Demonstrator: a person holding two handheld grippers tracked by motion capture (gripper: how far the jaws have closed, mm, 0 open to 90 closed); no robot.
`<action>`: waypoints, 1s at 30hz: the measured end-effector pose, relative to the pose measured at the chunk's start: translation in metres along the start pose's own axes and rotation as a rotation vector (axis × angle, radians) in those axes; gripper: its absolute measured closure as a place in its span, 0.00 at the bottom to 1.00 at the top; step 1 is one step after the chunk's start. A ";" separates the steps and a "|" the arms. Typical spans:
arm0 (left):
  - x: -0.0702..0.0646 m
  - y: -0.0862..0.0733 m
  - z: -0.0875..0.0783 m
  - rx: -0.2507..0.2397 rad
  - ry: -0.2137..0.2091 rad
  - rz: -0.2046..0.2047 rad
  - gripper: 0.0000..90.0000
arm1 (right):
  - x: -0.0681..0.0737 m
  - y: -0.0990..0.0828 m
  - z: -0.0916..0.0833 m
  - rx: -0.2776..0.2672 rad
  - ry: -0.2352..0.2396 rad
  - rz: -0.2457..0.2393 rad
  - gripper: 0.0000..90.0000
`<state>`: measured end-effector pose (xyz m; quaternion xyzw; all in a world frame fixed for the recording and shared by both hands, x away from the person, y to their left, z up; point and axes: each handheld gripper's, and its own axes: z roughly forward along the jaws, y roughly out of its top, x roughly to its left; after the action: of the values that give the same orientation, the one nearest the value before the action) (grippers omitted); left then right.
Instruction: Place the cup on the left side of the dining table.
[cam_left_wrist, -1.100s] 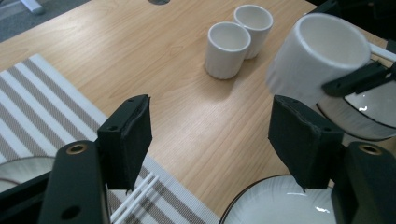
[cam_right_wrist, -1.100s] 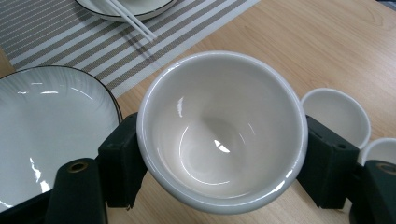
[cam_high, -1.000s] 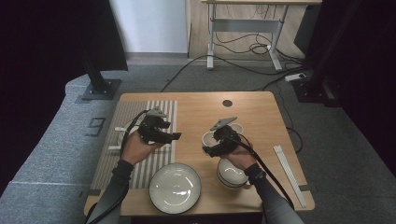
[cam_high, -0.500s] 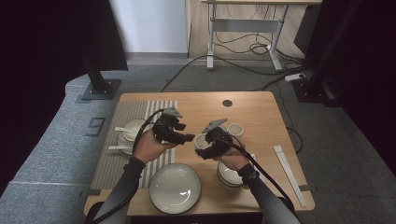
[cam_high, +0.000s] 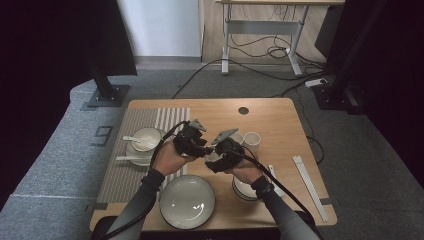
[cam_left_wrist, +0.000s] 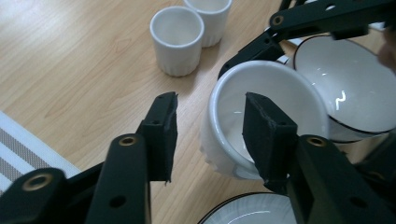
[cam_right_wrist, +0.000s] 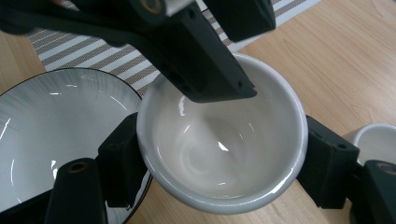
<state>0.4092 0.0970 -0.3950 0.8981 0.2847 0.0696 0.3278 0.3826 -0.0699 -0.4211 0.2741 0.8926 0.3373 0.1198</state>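
Observation:
A small white bowl (cam_right_wrist: 219, 154) hangs above the wooden table (cam_high: 270, 120), gripped across its outer wall by my right gripper (cam_right_wrist: 223, 140), which is shut on it. My left gripper (cam_left_wrist: 210, 100) meets it from the other side and straddles the near rim of the bowl (cam_left_wrist: 271, 79). One pad (cam_left_wrist: 266, 130) is inside the bowl and the other pad (cam_left_wrist: 163, 130) stands outside, a gap away from the wall. Its jaws have just been closing with the rim between them. In the high view both grippers meet at mid-table, left gripper (cam_high: 200, 148) against right gripper (cam_high: 216, 159).
Two small white cups (cam_left_wrist: 177, 37) stand just beyond the grippers. A dark-rimmed bowl (cam_left_wrist: 345, 84) sits under the right hand and a large plate (cam_high: 187, 201) near the front edge. A striped mat (cam_high: 125, 175) at the left carries a saucer, bowl and spoon (cam_high: 145, 140).
My left hand has moved right to meet the right gripper, and its jaws have narrowed around the bowl's rim. The right gripper with the bowl has shifted a little left.

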 end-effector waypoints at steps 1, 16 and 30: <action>0.001 0.000 0.003 0.010 -0.003 -0.002 0.66 | 0.001 0.000 0.001 -0.001 0.003 0.005 0.30; -0.001 0.000 0.009 0.049 -0.007 -0.001 0.87 | 0.004 0.003 0.004 0.002 0.009 -0.007 0.30; -0.002 0.000 0.006 0.058 0.012 0.006 0.89 | 0.005 0.003 0.004 0.001 0.009 -0.029 0.30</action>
<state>0.4092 0.0920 -0.3999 0.9076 0.2860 0.0675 0.2998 0.3815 -0.0630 -0.4222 0.2598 0.8971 0.3364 0.1203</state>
